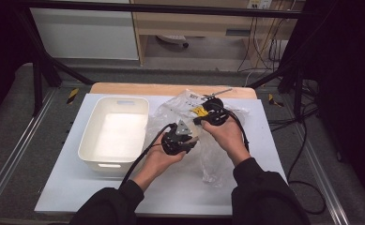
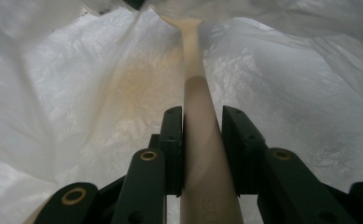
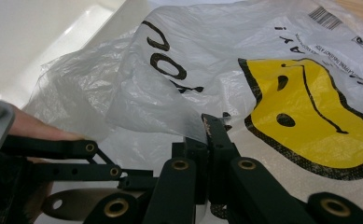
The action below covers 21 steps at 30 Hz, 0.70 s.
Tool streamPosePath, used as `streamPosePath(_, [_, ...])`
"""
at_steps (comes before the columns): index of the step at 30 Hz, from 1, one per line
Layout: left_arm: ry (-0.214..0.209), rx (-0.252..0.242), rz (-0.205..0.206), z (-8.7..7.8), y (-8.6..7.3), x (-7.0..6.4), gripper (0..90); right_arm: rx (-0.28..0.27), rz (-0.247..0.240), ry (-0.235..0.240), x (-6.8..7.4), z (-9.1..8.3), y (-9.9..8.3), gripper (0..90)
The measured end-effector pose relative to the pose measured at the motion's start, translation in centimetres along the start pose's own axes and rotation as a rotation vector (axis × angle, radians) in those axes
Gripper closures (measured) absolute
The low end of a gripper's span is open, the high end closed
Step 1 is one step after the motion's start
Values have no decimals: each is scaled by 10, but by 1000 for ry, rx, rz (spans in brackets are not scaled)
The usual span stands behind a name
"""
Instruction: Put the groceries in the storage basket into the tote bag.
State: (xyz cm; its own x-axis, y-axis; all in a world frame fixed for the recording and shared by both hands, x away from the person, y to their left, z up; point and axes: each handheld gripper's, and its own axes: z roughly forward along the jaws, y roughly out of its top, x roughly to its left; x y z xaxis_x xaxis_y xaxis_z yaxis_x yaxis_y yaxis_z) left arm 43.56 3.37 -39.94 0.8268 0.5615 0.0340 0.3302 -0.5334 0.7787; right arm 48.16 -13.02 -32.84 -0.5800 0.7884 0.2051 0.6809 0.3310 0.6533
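Clear plastic bag (image 1: 203, 140), lying mid-desk beside the white bin (image 1: 116, 132), is pinched by the right gripper (image 3: 206, 140), while the left gripper (image 2: 202, 140) clamps a beige wooden handle (image 2: 202, 154) inside it.

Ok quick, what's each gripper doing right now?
Left gripper: shut on a pale wooden handle inside the plastic bag.
Right gripper: shut on the plastic bag's edge.

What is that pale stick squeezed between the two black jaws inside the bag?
A wooden handle, likely a spoon's, clamped by the left gripper inside the plastic bag.
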Motion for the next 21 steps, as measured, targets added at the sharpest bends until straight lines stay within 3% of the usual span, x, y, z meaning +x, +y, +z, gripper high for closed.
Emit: streamPosePath(21, [24,-3,10,20,-5,11,701,21,-3,31,3,6,-17,900])
